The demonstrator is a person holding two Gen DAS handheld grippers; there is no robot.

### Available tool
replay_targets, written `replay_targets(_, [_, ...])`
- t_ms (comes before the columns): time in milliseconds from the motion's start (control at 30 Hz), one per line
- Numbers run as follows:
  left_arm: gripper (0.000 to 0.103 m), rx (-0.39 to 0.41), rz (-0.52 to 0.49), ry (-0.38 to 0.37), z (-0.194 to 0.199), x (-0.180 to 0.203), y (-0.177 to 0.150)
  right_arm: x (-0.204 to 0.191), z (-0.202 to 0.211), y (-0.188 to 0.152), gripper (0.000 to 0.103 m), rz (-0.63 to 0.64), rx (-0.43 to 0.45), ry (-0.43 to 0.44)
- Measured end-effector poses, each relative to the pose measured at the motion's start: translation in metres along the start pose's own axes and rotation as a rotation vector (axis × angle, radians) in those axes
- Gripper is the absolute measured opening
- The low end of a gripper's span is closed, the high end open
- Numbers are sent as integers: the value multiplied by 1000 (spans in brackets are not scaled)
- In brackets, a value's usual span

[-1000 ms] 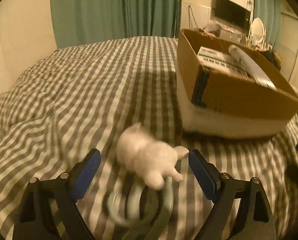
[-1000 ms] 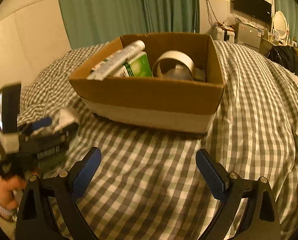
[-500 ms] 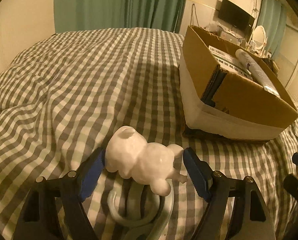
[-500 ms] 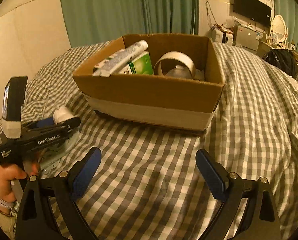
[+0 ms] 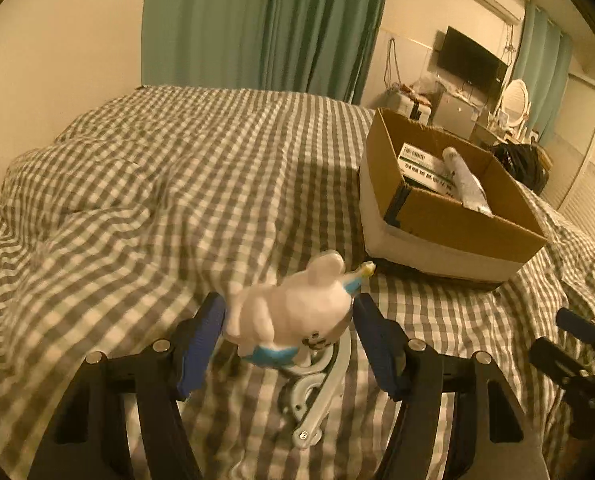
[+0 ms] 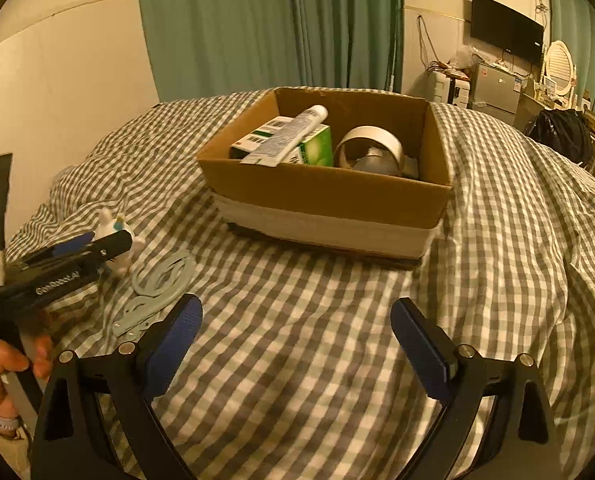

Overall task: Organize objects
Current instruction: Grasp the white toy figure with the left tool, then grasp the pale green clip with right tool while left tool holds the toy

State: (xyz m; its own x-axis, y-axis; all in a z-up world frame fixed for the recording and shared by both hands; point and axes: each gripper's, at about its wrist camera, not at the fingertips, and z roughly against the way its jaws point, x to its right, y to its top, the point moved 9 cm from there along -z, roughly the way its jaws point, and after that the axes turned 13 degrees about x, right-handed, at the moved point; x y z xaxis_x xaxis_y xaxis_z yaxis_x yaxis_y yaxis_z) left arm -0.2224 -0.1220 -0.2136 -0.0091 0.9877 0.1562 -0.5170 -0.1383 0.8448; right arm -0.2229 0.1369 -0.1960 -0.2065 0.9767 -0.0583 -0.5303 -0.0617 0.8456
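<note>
— What are the left tongs [image 5: 288,322] doing?

— They are clenching a small white toy figure [image 5: 293,312] between their blue pads, holding it tilted above the checked bedspread [image 5: 169,184]. A pale grey hanger [image 5: 317,380] is lying on the bedspread directly below the figure.

— And the right tongs [image 6: 295,340]?

— They are standing released, their pads wide apart with only bedspread showing between them. From that side a hand [image 6: 1,364] is gripping the left tool's handle.

— Where is the box?

— The cardboard box [image 6: 325,196] is sitting on the bed ahead of the right tongs, well apart from the figure. Inside it a white tube [image 6: 285,136] is lying across a green-and-white carton [image 6: 313,148], and a roll of tape [image 6: 369,152] is leaning beside them.
</note>
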Motion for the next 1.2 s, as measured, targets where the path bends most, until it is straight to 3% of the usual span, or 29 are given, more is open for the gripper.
replay_targets(100, [68, 16, 18, -36, 3, -2, 0, -12, -4, -3, 96, 21, -13, 17])
replay_targets(400, [68, 10, 14, -40, -2, -13, -2, -44, -33, -21, 96, 43, -96, 48])
replay_targets(633, [68, 118, -45, 72, 18, -31, 23, -81, -59, -25, 96, 72, -133, 84])
replay_targets(733, [68, 130, -53, 120, 16, -42, 25, -102, -73, -31, 95, 80, -128, 146])
replay_targets(967, [68, 102, -35, 136, 6, -53, 20, -133, -105, -46, 80, 60, -195, 211])
replay_targets(1033, [68, 98, -32, 139, 5, -55, 18, -142, -114, -50, 69, 60, -222, 235])
replay_targets(1200, [68, 98, -34, 128, 3, -52, 16, -142, -102, -52, 64, 61, -208, 254])
